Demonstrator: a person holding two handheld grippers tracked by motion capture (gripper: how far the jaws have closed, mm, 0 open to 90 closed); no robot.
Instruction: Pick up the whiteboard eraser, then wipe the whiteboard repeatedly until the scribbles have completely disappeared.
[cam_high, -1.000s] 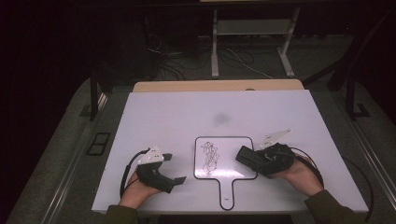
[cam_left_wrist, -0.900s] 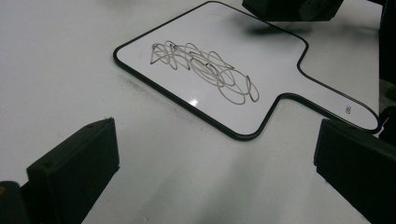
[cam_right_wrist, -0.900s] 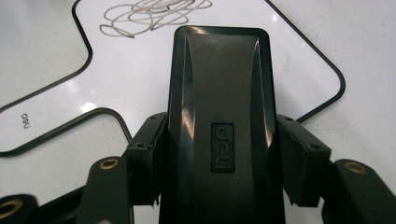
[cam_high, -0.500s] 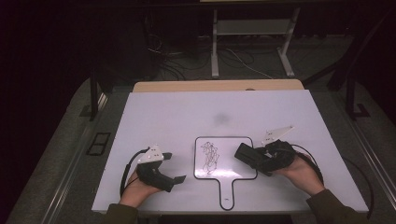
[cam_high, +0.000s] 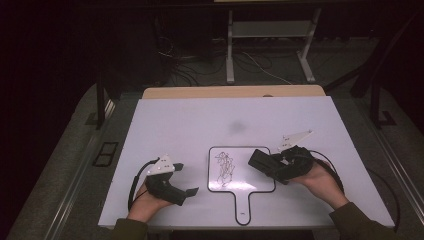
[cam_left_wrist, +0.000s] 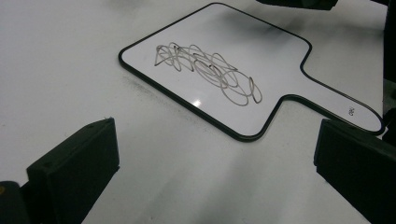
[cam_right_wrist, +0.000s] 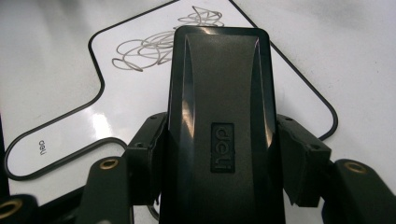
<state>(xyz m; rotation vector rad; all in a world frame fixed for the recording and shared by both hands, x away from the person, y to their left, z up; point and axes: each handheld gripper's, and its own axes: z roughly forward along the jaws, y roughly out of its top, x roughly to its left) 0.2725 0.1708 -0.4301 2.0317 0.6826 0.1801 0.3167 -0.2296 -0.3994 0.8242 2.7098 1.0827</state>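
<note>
Nearest to me, my two hands are resting at the near edge of the white table (cam_high: 200, 120), forearms coming in from below. My left hand (cam_high: 145, 205) is lying low on the table, holding the left tool (cam_high: 192, 191) level and pointing it toward the paddle-shaped whiteboard (cam_high: 235, 172). Its jaws are standing wide apart with nothing between them; in the left gripper view only bare table is lying between the two black pads, and the whiteboard (cam_left_wrist: 243, 70) is sitting just beyond them.

My right hand (cam_high: 320, 175) is angling the right tool (cam_high: 267, 162) inward over the whiteboard's right edge. That tool is clamping a black eraser (cam_high: 262, 161). In the right gripper view the eraser (cam_right_wrist: 219, 121) is sitting squarely between the jaws, pads pressing on both long sides, and I am reading "deli" embossed on its back.

The whiteboard is lying flat between the two tools, its handle pointing toward me and ending close to the table's near edge. A tangled pen scribble (cam_high: 225, 167) is covering its left half. I am reading "deli" printed small on the handle (cam_right_wrist: 42, 147) in the right gripper view; the left gripper view shows that mark too small to read.

Farther off, the table is lying open and bare up to its far edge, bar a faint grey smudge (cam_high: 237, 127).
</note>
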